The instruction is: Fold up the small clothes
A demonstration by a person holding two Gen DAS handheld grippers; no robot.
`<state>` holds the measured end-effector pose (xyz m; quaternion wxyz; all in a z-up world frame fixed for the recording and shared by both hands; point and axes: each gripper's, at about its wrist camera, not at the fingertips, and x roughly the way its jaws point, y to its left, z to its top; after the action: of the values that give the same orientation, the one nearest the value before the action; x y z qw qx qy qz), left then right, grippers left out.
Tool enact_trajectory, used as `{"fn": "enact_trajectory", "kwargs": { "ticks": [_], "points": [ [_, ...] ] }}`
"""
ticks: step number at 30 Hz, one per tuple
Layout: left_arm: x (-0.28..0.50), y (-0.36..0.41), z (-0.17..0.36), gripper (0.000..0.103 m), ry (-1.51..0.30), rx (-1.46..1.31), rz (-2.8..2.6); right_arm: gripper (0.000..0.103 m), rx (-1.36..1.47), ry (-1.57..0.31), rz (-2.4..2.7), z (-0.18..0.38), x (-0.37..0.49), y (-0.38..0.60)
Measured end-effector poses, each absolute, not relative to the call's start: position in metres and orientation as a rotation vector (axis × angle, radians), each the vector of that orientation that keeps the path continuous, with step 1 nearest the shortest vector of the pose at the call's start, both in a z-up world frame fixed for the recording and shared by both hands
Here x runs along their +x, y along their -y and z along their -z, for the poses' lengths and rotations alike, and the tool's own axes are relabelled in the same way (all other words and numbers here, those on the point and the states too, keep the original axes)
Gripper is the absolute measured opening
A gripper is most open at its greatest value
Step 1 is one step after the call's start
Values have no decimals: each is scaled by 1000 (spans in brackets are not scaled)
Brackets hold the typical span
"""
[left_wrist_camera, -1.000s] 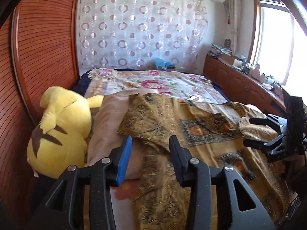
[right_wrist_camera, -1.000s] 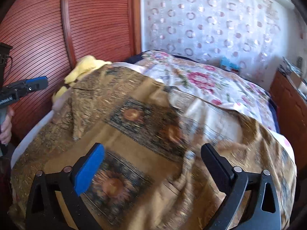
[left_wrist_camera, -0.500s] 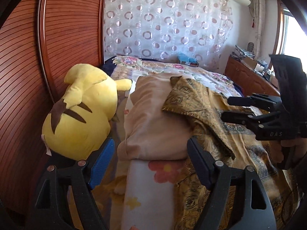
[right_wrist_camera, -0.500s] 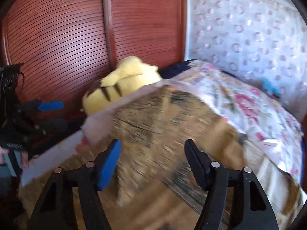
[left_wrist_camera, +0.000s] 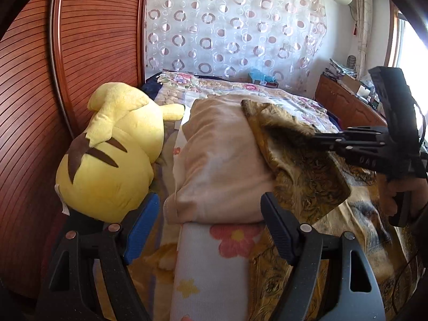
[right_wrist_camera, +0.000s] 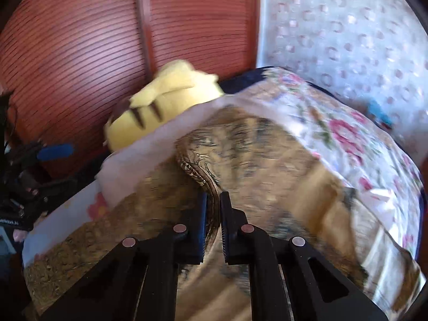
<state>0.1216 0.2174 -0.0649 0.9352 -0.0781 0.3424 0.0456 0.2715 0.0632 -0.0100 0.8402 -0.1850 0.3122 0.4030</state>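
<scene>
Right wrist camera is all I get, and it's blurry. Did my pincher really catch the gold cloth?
Observer: Yes. Side-on, the right gripper is shut on a raised fold of the gold cloth beside the beige pillow; its jaws have just been closing on it.
Operator: What's my other pincher doing?
Observer: The left gripper is open, nothing between its jaws, near the yellow plush toy.
Operator: Is there a window?
Observer: Yes, a bright window on the right, by a wooden cabinet.

Gold-brown ornate-patterned cloth [left_wrist_camera: 299, 160]
</scene>
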Motion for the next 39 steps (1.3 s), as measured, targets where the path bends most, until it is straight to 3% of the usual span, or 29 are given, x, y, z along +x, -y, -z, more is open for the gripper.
{"fn": "enact_trajectory", "kwargs": {
  "ticks": [3,8,20,24,29,36,37,38,39],
  "points": [
    [131,-212,60,78,-690,-149,-83,18,-343,-656,-811,4,285,-44],
    [156,-202,55,78,-702,-126,-68,50,-341,-647,-720,8,297,-21],
    [220,-192,56,77,-773,-100,10,50,-323,-716,-550,31,306,71],
    [239,-186,54,68,-783,-87,43,50,-297,-740,-495,37,299,100],
    [264,-184,55,45,-809,-125,69,51,-285,-763,-447,44,296,118],
    [287,-179,59,36,-845,-165,80,53,-274,-748,-441,50,296,114],
    [287,-178,59,26,-837,-166,71,53,-272,-749,-442,51,296,114],
    [287,-178,58,10,-831,-163,68,53,-272,-747,-441,52,295,119],
    [286,-176,58,8,-826,-157,65,54,-274,-746,-439,53,295,118]
  ]
}}
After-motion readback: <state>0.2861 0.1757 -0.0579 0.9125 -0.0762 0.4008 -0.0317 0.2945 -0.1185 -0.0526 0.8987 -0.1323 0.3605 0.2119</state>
